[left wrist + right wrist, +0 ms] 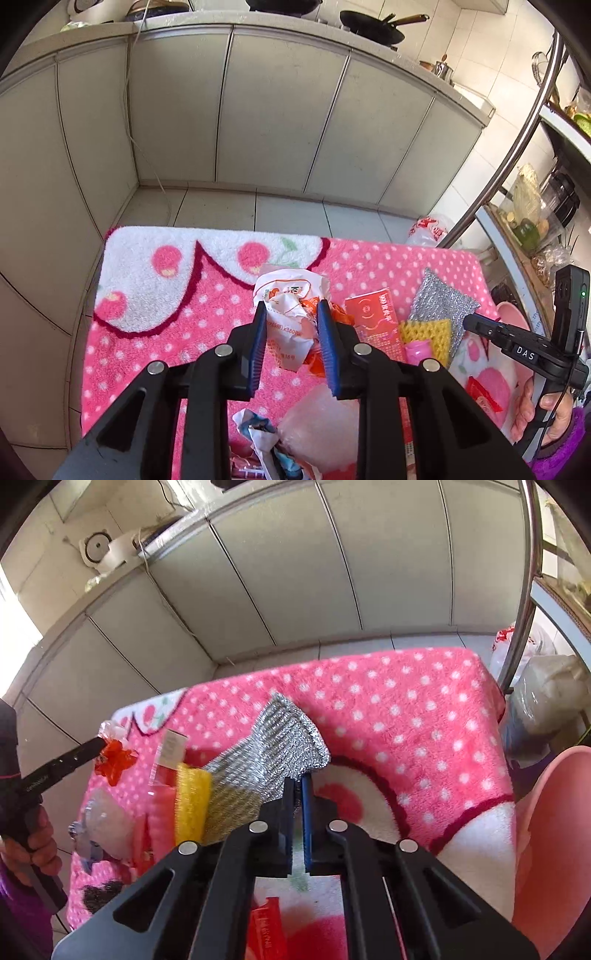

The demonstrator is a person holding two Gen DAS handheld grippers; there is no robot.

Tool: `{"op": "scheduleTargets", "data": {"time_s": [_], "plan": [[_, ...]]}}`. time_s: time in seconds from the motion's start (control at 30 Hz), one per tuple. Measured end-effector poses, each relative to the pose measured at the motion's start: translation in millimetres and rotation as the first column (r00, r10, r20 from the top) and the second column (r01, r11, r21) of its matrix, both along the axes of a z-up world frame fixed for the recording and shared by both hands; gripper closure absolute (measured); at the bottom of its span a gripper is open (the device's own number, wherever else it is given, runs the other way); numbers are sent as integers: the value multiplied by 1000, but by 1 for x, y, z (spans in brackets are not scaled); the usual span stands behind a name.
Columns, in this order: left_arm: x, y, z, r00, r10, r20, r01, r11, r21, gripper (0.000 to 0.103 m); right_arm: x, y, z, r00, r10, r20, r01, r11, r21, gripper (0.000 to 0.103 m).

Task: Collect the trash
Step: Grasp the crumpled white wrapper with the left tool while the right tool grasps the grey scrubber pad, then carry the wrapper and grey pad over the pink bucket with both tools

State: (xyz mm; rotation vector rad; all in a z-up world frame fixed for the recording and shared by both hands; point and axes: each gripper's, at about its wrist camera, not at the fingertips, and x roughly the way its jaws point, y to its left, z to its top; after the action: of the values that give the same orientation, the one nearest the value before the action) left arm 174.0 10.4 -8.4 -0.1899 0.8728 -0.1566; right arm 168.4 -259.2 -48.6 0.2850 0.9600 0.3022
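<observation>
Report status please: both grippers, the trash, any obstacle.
Left gripper shut on crumpled wrapper. Right gripper shut on silver scrubber. More trash lies on pink mat. Yellow sponge beside the scrubber.

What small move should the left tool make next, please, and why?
Probably lift the left tool and carry it toward the pink bin. Its blue pads are closed on the crumpled wrapper, which looks held above the pink mat, while other scraps lie uncollected. The right tool pinches the silver scrubber.
</observation>
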Motion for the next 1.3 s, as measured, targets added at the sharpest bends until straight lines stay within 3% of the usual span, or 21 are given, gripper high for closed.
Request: {"op": "scheduleTargets", "data": {"time_s": [0.33, 0.6, 0.97, 1.3], "plan": [[-34, -5, 37, 997, -10, 77, 11, 1000, -18, 78, -42, -9, 61, 987, -7, 162, 2, 1000, 31, 99], [-65, -32, 70, 987, -48, 151, 49, 999, -2, 78, -78, -37, 94, 970, -63, 233, 53, 997, 48, 99], [-92, -115, 95, 961, -195, 198, 197, 980, 9, 78, -124, -106, 118, 941, -179, 289, 163, 983, 78, 99], [-99, -210, 94, 914, -353, 202, 359, 933, 4, 77, -160, -170, 115, 909, -302, 287, 297, 953, 62, 99]]}}
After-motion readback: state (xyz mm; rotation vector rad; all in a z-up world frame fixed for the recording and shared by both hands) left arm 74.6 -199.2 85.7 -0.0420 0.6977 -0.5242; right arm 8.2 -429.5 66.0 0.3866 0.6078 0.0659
